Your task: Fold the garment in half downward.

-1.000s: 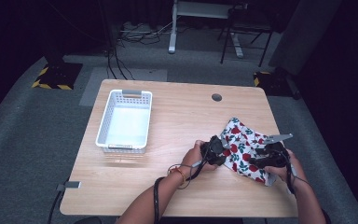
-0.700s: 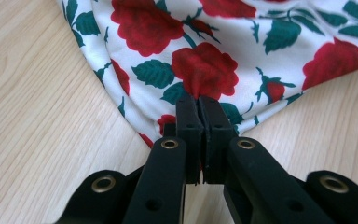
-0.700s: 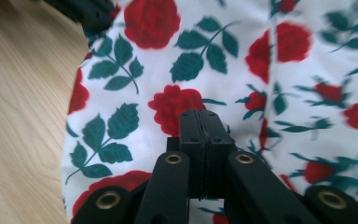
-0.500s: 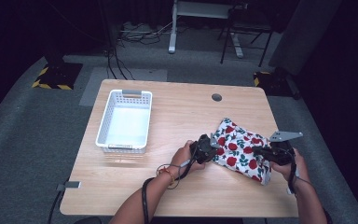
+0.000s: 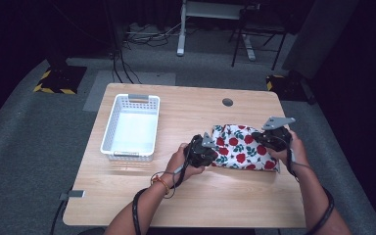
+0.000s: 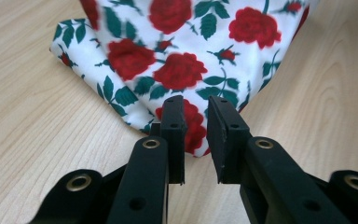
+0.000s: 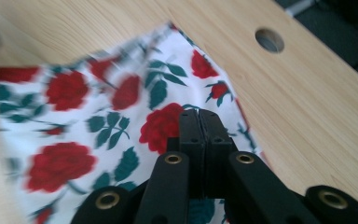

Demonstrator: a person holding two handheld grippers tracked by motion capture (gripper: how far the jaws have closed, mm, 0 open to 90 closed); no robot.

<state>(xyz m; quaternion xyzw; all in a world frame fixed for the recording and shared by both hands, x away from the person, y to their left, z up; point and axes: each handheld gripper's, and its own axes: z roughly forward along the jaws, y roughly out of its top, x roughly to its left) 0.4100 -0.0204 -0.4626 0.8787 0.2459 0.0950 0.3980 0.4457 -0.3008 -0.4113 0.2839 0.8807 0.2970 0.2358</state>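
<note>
Rose-printed cloth (image 5: pixel 242 151) now lies bunched on the right half of the table (image 5: pixel 186 196), more gathered than a second ago. Right gripper (image 7: pixel 199 120) has clamped together, seemingly pinching its edge; left gripper (image 6: pixel 196 122), jaws just eased slightly apart, has fabric between them.

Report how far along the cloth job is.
Done: the cloth lies partly bunched on the table. In hand: the right gripper is shut on its edge; the left gripper, jaws just opening slightly, has cloth between them. Left: the basket holds nothing yet.
</note>
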